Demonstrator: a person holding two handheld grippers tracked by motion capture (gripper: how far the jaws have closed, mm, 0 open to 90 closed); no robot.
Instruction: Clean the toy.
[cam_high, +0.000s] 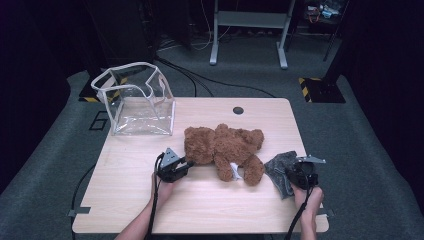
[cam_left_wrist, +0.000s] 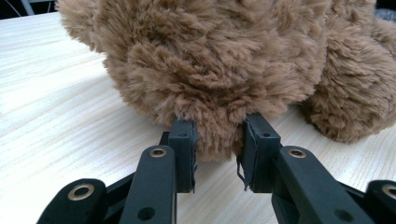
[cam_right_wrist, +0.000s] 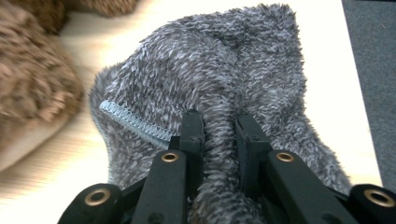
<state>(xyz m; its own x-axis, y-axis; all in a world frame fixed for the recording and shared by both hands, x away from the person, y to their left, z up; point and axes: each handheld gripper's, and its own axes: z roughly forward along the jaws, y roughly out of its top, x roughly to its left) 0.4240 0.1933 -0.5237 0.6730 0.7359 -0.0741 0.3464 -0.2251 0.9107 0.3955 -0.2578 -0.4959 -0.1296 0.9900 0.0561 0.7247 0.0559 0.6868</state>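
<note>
High view: the brown teddy bear (cam_high: 223, 150) lay mid-table, the clear bag (cam_high: 136, 100) stood open at the far left corner, and the grey fuzzy cloth (cam_high: 281, 171) lay crumpled by the bear's leg; my left gripper (cam_high: 186, 164) met the bear's flank, my right gripper (cam_high: 296, 170) sat on the cloth. Left gripper view: my jaws were clamped on a tuft of the bear's fur (cam_left_wrist: 215, 135). Right gripper view: my jaws were pinched together on a fold of the cloth (cam_right_wrist: 219, 140); I judged both grips taken, so next came lifting the cloth clear without dragging the bear.
</note>
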